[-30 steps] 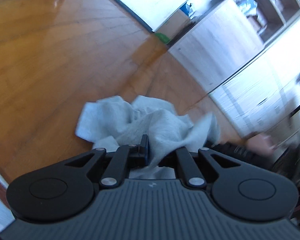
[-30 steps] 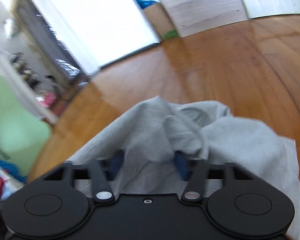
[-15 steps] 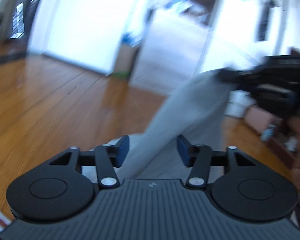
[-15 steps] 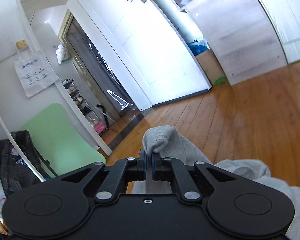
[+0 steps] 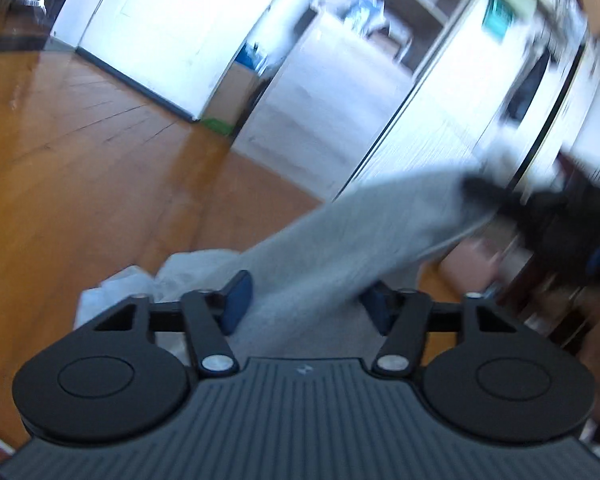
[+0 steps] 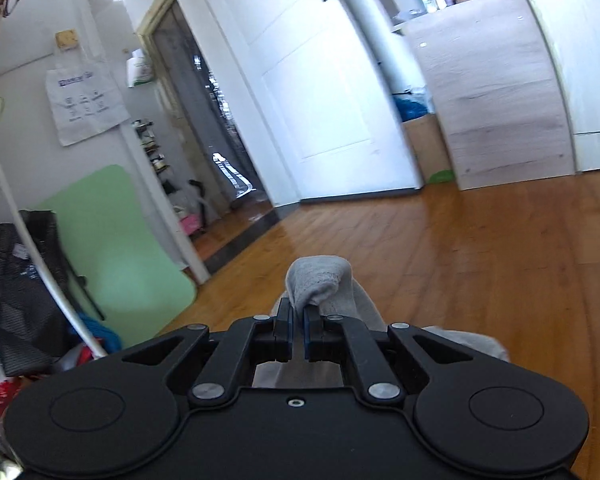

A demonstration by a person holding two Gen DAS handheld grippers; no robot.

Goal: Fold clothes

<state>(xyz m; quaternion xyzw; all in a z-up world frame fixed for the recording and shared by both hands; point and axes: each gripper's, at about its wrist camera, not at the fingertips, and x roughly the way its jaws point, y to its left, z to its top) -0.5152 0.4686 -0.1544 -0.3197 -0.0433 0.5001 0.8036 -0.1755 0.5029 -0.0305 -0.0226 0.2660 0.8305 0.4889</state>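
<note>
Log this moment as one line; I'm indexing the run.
task: fold clothes | right gripper: shut on grey garment | left gripper: open, straddling garment | floor: wood

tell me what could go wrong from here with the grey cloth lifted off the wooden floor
1. The right gripper pinches only a small bunched tip of the grey cloth garment; a tug could pull it free.
2. The left gripper is open with the cloth running between its blue pads, so it may close on a thick bunch instead of an edge.
3. The lower part lies crumpled on the wooden floor, so a fold now might trap wrinkles.
</note>
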